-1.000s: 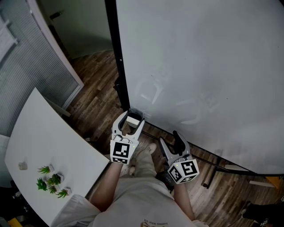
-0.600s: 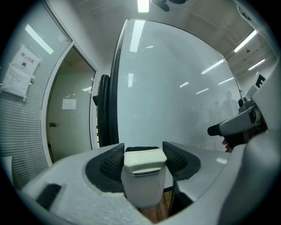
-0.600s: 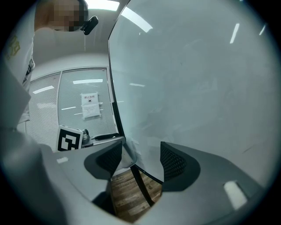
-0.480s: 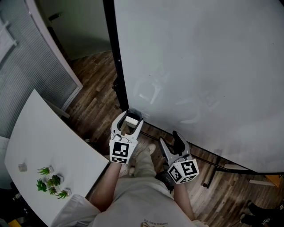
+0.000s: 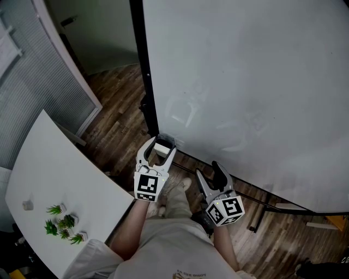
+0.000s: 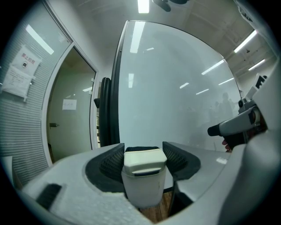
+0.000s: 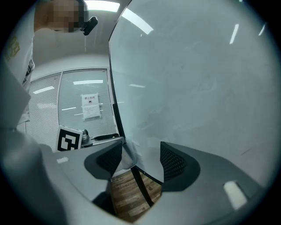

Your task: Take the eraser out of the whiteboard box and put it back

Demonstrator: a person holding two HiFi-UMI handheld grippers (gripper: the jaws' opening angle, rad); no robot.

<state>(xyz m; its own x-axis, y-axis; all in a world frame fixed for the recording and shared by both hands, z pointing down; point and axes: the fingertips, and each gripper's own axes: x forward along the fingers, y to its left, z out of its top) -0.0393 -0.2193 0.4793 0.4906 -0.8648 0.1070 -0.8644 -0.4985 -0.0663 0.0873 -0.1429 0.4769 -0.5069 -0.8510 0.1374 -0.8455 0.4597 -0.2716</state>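
Dim indoor light, ceiling lamp streaks glaring on whiteboard, fisheye edges darkened, warped

Hidden inside the white plastic box between the jaws of the left gripper: lower part of the cream block eraser.

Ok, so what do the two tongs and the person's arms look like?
The left tongs and the right tongs are pale grey plastic. Each has two curved jaws lined with black ribbed pads and a cube of black-and-white square markers at the back. No cables show. The forearms have no sleeves on them, and the person wears a light shirt.
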